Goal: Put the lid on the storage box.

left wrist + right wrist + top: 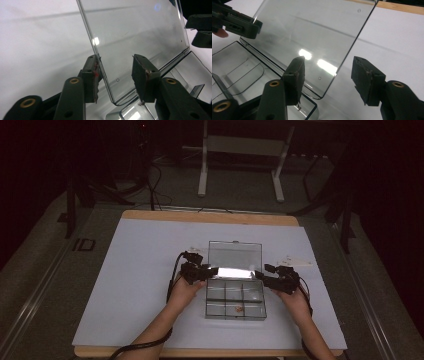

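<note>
High view: I hold the left gripper (212, 270) and right gripper (260, 276) beside the box (235, 306); both jaws spread around its raised lid (235, 254) corners, unpinched, on the worktop (145, 270).

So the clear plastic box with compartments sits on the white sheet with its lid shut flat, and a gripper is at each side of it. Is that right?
Not quite: the transparent hinged lid is open, not shut flat. The high view shows it raised behind the clear plastic compartment box. The rest holds: the box sits on the white sheet, with the left gripper and the right gripper at the lid's two side edges.
</note>
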